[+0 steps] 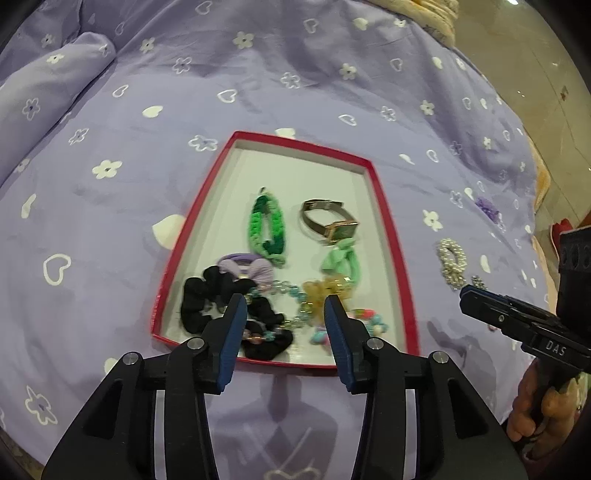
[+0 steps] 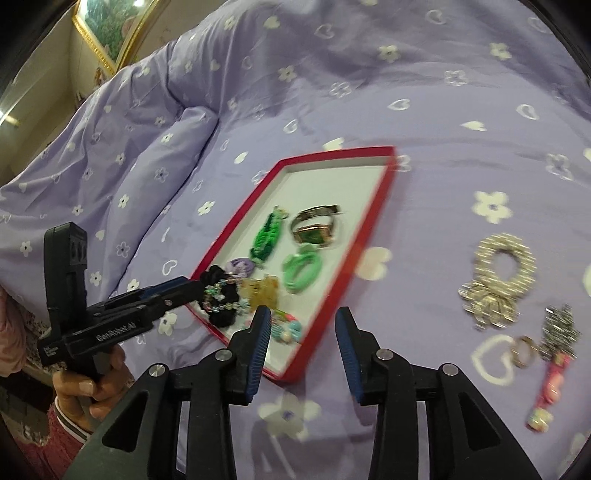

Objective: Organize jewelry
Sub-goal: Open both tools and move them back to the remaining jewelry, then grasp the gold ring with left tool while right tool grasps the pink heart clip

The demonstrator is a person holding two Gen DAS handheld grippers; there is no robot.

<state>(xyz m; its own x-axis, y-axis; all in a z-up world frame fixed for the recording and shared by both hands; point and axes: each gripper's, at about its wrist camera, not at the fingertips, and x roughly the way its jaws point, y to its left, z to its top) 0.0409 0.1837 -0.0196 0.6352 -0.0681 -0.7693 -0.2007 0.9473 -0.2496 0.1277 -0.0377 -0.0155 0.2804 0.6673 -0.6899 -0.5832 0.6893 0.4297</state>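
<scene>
A red tray [image 1: 384, 206] [image 2: 332, 152] lies on the purple bedspread. In it are a green braided bracelet [image 1: 266, 229] [image 2: 264, 236], a gold watch [image 1: 332, 221] [image 2: 314, 225], a mint hair tie [image 1: 341, 260] [image 2: 301, 271], a black scrunchie [image 1: 199, 302] [image 2: 221, 317], a bead bracelet [image 1: 291, 291] [image 2: 218, 295] and an amber clip [image 1: 321, 288]. My left gripper [image 1: 284, 297] [image 2: 195, 286] hovers open over the tray's near end, nothing between its pads. My right gripper [image 2: 303, 310] [image 1: 465, 293] is open and empty above the tray's near right rim. On the bedspread to the right lie a pearl scrunchie [image 2: 502, 273] [image 1: 452, 262], a ring [image 2: 526, 350], a silver brooch [image 2: 559, 328] and a pink clip [image 2: 550, 384].
A purple pillow [image 1: 48, 85] [image 2: 177, 147] lies left of the tray. A small purple item [image 1: 487, 208] sits near the bed's right edge, with tiled floor [image 1: 535, 55] beyond. A gold-framed picture [image 2: 110, 29] hangs at the far left. A hand [image 2: 92, 387] holds the left gripper's handle.
</scene>
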